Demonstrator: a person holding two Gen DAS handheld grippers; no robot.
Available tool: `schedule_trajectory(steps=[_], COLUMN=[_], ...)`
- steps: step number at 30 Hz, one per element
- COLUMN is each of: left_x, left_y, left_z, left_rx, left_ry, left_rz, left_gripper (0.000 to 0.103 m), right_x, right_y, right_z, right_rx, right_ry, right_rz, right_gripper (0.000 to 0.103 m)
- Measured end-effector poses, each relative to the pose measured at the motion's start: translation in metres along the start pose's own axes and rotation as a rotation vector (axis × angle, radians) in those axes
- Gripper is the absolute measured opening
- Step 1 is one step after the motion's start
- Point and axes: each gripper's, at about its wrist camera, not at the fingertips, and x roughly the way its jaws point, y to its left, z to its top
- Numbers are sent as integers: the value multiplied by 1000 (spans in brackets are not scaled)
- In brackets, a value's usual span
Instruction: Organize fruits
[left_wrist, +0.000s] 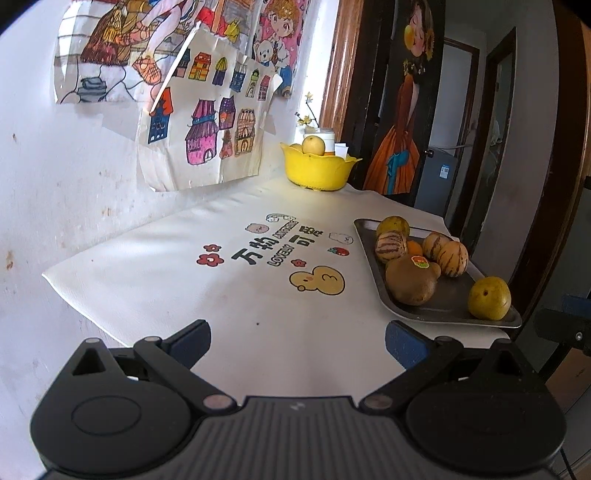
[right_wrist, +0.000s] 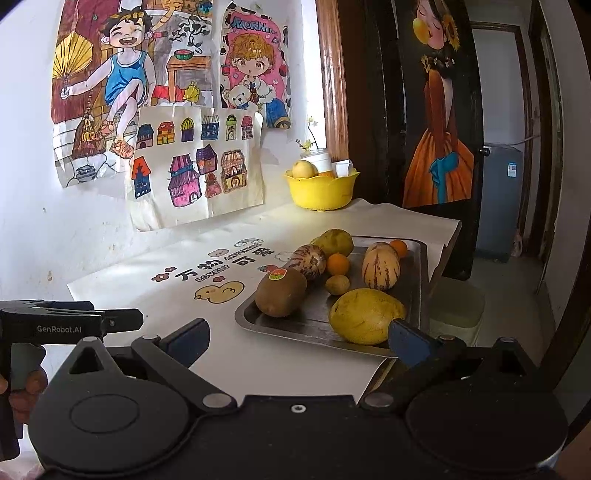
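Both tongs, left and right, gape empty; most fruit waits on my tray, one sits in the yellow bowl.

"GenRobot.AI" on the left tool — "LOVELY" on the tablecloth.

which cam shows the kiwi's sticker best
The right wrist view: the kiwi sits near and unblocked, its sticker facing the lens. The left wrist view shows the same sticker, smaller and more oblique.
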Motion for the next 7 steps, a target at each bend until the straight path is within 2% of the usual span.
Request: schedule_trajectory(steps=[7], left_x=[4], left_y=[4], left_z=[-4], left_rx=[-18], left_ry=[18], left_rz=[-3], left_gripper=[102], right_x=[4], right_y=[1], right_z=[-1], right_rx=[-3], right_ry=[9], right_rz=[8], right_gripper=[102])
